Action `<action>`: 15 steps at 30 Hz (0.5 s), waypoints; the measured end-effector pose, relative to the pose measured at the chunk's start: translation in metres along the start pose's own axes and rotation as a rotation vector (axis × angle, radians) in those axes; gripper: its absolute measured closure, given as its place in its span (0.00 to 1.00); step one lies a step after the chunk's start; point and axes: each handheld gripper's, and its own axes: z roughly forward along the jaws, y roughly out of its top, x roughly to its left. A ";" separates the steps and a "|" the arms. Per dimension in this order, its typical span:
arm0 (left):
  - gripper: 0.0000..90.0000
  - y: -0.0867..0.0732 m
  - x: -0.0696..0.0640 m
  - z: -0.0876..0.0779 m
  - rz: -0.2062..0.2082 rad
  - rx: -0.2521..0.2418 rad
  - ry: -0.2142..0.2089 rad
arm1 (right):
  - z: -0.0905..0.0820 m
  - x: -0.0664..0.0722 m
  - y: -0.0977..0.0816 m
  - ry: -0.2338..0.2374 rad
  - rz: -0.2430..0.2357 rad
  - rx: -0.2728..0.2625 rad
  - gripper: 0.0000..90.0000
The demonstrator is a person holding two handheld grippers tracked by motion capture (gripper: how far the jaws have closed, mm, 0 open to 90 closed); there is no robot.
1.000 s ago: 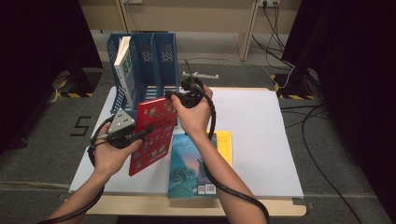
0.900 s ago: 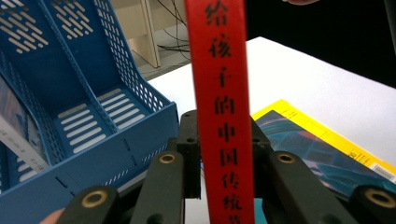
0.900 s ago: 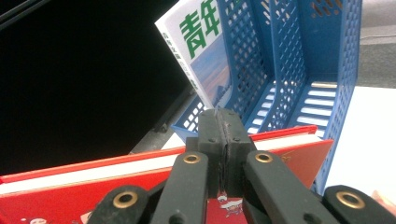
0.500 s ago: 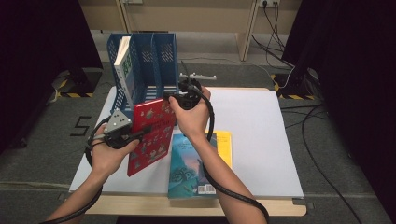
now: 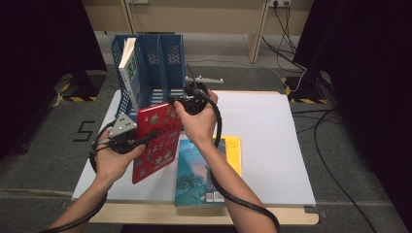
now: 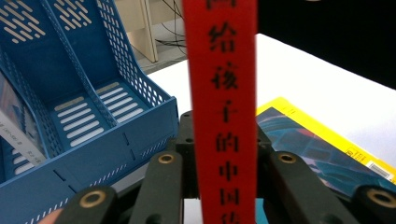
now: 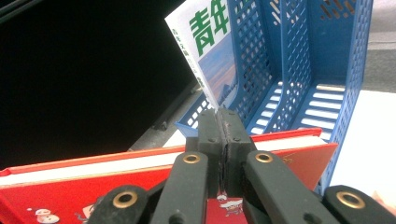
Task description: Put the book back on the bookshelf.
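Holding the red book (image 5: 156, 141) tilted above the table (image 5: 272, 145), the left gripper (image 5: 145, 140) clamps its spine and the right gripper (image 5: 176, 103) pinches its upper cover edge; the blue file rack (image 5: 160, 63) stands just beyond, nearer the right gripper

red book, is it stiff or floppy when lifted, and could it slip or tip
Probably stiff: the red book stays flat though gripped just at its spine and top edge. Its cover looks glossy, so it may slip. The left gripper and right gripper holding it together suggests it would swing from one grip.
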 end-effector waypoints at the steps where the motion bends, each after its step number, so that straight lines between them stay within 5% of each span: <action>1: 0.84 0.000 0.000 0.000 -0.003 0.000 -0.003 | 0.000 0.000 0.000 0.003 0.006 0.001 0.99; 9: 0.87 -0.005 0.003 -0.003 -0.047 -0.017 -0.018 | -0.014 -0.006 -0.001 0.016 -0.005 -0.043 0.77; 15: 0.88 -0.007 0.003 -0.006 -0.064 -0.025 -0.022 | -0.040 -0.027 -0.004 -0.062 -0.005 -0.064 0.74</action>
